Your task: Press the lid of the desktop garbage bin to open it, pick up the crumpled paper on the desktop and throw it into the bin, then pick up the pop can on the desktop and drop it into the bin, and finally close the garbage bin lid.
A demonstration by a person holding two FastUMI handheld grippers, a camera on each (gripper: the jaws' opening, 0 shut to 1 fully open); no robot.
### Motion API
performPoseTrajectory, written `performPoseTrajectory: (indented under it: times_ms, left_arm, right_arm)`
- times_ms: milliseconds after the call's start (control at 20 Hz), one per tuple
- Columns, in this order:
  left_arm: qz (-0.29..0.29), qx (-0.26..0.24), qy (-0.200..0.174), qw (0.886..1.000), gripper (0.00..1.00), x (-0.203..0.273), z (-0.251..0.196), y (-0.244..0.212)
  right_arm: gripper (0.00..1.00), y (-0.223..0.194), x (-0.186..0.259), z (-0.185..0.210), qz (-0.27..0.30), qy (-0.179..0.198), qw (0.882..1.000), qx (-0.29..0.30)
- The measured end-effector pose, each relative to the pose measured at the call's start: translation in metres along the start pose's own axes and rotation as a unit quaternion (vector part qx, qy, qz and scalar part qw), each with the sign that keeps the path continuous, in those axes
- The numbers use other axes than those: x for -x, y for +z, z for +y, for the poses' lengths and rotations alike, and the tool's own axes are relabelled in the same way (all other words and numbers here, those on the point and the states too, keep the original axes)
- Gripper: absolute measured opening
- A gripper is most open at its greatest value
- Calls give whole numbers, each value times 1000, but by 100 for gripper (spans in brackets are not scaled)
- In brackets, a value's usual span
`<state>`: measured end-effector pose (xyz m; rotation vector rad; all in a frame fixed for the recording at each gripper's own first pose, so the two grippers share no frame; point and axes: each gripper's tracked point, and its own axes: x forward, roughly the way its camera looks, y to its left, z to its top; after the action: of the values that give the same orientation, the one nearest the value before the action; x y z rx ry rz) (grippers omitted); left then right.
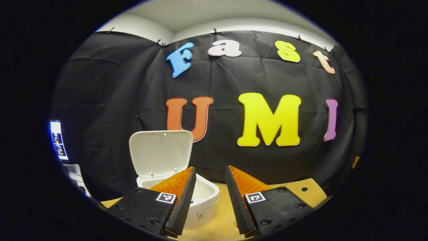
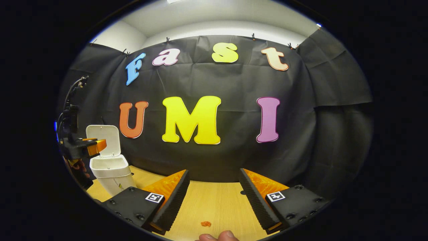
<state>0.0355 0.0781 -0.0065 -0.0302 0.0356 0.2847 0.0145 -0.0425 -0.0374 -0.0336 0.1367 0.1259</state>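
Observation:
The white desktop bin [image 1: 204, 200] stands on the wooden table with its lid [image 1: 160, 152] raised upright against the black cloth. My left gripper [image 1: 210, 169] hovers just in front of and above the bin's rim, open, nothing between its fingers. In the right gripper view the same bin [image 2: 108, 170] sits far left with its lid [image 2: 104, 138] up, and the left gripper [image 2: 92, 146] hangs over its opening, held by a hand [image 2: 79, 166]. My right gripper [image 2: 214, 172] is open above bare table, holding nothing.
The wooden table [image 2: 214, 204] runs back to the black cloth wall. A small orange scrap [image 2: 205, 223] lies on it near the front, beside a fingertip [image 2: 219, 236]. A small hole [image 2: 243, 192] marks the tabletop. A lit screen [image 1: 58, 140] stands at the far left.

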Motion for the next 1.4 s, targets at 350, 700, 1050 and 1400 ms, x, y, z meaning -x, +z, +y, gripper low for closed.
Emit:
performPoseTrajectory:
  times_ms: [350,700,1050,1400]
  left_arm:
    - [18,-10,-53,998,100,28,-30,-18]
    - [55,-15,-109,992,100,69,-58,-56]
    - [123,-13,-124,985,100,96,-64,-101]
    - [149,-10,-81,986,100,103,-38,-107]
  right_arm:
    - [95,-41,-6,-11,40,10,999,3]
    - [95,-144,-10,0,153,71,985,27]
    - [96,-254,-23,15,266,100,958,41]
    - [94,-336,-57,16,339,124,929,82]
